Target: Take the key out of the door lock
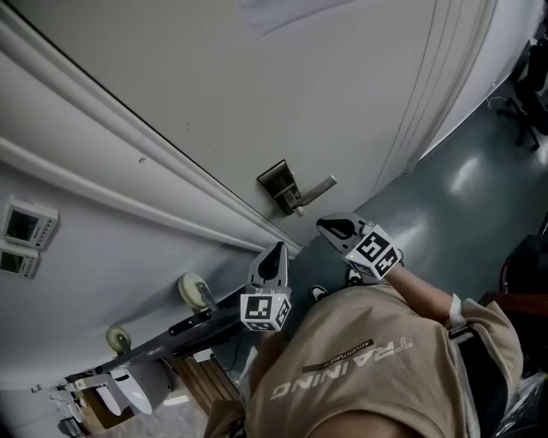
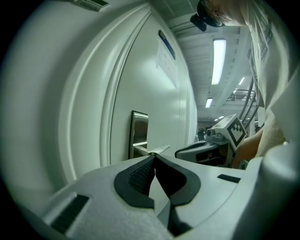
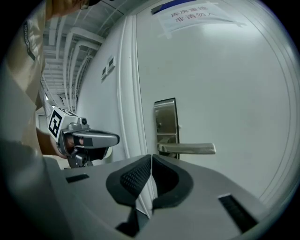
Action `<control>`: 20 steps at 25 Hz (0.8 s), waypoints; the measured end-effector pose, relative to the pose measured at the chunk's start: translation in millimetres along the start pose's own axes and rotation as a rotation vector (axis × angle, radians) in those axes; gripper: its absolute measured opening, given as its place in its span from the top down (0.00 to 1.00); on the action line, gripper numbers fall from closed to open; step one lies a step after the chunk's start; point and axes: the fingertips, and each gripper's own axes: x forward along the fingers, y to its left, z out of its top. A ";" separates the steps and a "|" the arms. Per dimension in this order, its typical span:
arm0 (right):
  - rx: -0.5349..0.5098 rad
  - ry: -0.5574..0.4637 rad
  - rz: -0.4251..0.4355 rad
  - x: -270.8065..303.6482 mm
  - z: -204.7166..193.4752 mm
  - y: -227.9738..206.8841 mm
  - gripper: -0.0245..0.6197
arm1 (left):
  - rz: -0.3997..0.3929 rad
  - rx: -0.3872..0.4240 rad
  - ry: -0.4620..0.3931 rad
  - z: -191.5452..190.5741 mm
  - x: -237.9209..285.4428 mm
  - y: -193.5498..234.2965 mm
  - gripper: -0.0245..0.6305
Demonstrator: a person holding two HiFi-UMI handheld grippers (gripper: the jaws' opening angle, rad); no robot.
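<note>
Head view. One white door (image 1: pixel 257 94), with one paper notice (image 1: pixel 282 13) at the upper edge of the frame. One metal lock plate (image 1: pixel 281 186) with one lever handle (image 1: pixel 315 188) sits at frame centre. The key cannot be made out here or in either gripper view. Two claws are below the plate: left claw (image 1: pixel 279 248) at lower centre, right claw (image 1: pixel 322 224) just beside the handle's end, neither touching the door. Two wall panels (image 1: pixel 26 224) are at far left and two casters (image 1: pixel 195 291) at lower left. The grey-green floor (image 1: pixel 462 197) is at right.

Left gripper view. The left claw's jaws are closed tip to tip, with nothing between them. The lock plate is above them at centre and the right claw is at right. Two ceiling lights (image 2: pixel 218 61) are at upper right.

Right gripper view. The right claw's jaws are pressed together and empty. Plate and handle are just above them, unobstructed, and the left claw is at left.
</note>
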 end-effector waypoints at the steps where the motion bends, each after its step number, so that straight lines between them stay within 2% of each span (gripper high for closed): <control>1: -0.014 0.009 -0.013 2.7 -0.9 -1.6 0.94 | -0.004 0.004 -0.004 1.4 0.4 1.3 0.95; 4: -0.050 0.025 -0.058 12.7 -1.4 -2.9 0.94 | -0.006 0.010 0.000 3.5 -2.6 7.8 0.95; 7: -0.006 0.030 -0.083 17.8 -2.7 -7.5 0.94 | 0.002 0.004 0.006 2.4 -6.9 10.9 0.95; 12: 0.172 0.031 -0.132 25.9 -12.9 -26.5 0.94 | 0.003 0.007 0.017 3.9 -12.7 15.3 0.95; 16: 0.331 0.025 -0.085 33.3 -20.9 -27.2 0.94 | 0.008 0.024 0.014 11.1 -16.4 15.6 0.95; 20: 0.496 -0.001 -0.041 39.2 -27.6 -26.2 0.94 | 0.007 -0.025 -0.022 26.2 -18.1 16.7 0.95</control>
